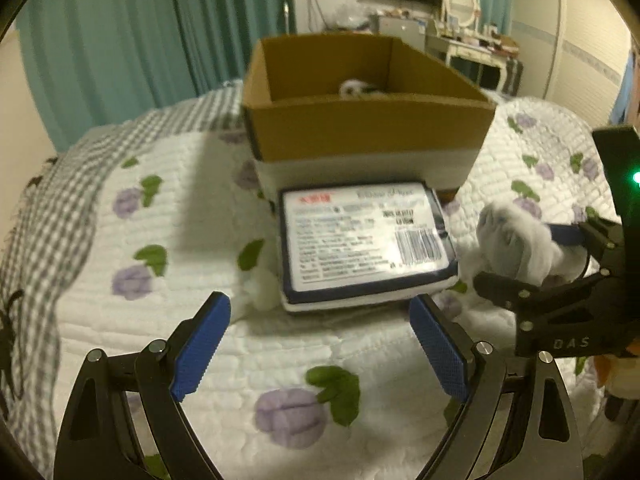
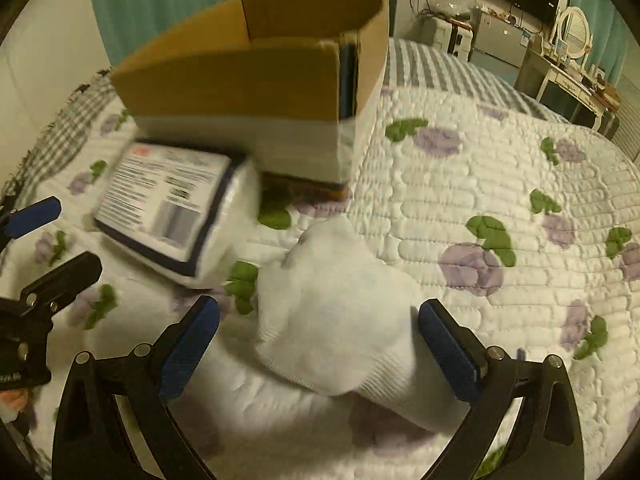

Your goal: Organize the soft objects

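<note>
An open cardboard box (image 1: 360,120) stands on the bed, with a small white soft thing (image 1: 354,89) inside it. A flat packet with a printed label (image 1: 366,238) lies in front of the box; it also shows in the right wrist view (image 2: 168,204). My left gripper (image 1: 320,348) is open and empty, just short of the packet. My right gripper (image 2: 320,344) is open, its jaws on either side of a white sock (image 2: 336,312) lying on the quilt. In the left wrist view the right gripper (image 1: 532,268) and the sock (image 1: 512,240) show at the right.
The bed has a white quilt with purple flowers (image 2: 500,208) and a grey checked blanket (image 1: 48,216) at the left. Teal curtains (image 1: 120,40) hang behind. A dressing table with a mirror (image 1: 464,8) stands far back right.
</note>
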The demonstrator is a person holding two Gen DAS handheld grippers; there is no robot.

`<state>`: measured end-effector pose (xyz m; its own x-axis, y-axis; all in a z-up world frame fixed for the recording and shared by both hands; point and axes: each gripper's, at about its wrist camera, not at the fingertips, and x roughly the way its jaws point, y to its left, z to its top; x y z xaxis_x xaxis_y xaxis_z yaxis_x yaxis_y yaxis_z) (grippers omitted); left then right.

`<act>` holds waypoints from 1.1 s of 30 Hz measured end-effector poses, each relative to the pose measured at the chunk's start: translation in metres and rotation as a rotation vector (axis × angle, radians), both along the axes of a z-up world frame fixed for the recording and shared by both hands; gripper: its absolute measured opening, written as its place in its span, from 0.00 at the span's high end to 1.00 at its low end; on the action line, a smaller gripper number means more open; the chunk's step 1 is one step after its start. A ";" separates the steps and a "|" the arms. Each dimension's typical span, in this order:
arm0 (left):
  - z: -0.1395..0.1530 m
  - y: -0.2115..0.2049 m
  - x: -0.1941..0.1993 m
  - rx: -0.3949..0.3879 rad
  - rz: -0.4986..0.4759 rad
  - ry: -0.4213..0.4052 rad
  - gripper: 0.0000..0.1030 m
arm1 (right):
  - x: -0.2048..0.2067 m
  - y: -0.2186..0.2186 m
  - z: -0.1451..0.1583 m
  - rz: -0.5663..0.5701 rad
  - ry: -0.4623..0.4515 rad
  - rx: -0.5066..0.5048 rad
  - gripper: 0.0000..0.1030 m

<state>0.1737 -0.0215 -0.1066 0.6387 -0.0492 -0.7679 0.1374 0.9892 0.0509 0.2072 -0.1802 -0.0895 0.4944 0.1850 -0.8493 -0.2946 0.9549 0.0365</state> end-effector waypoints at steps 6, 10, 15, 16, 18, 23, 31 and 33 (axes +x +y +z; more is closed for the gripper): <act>-0.015 0.009 0.011 0.016 -0.025 0.011 0.10 | 0.015 -0.009 -0.019 -0.031 0.007 -0.022 0.23; -0.024 0.004 0.019 0.045 -0.076 0.018 0.11 | 0.020 -0.021 -0.017 -0.069 -0.002 0.029 0.30; -0.028 -0.020 0.027 0.127 -0.155 -0.020 0.11 | 0.022 -0.024 -0.012 -0.080 -0.007 0.058 0.31; -0.028 -0.024 0.028 0.127 -0.165 -0.023 0.11 | 0.022 -0.024 -0.012 -0.080 -0.008 0.058 0.31; -0.027 -0.030 0.033 0.104 -0.190 -0.023 0.11 | 0.022 -0.025 -0.011 -0.082 -0.007 0.066 0.31; -0.029 -0.039 0.038 0.087 -0.220 -0.042 0.15 | 0.021 -0.025 -0.011 -0.088 -0.006 0.080 0.31; -0.024 -0.039 0.029 0.084 -0.248 -0.047 0.50 | 0.014 -0.026 -0.008 -0.095 -0.015 0.099 0.33; -0.021 -0.040 0.024 0.082 -0.253 -0.049 0.57 | 0.012 -0.025 -0.007 -0.095 -0.024 0.098 0.35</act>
<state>0.1973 -0.0619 -0.1279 0.6506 -0.1506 -0.7443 0.3747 0.9162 0.1421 0.2188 -0.2056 -0.0962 0.5332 0.2179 -0.8174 -0.2047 0.9708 0.1252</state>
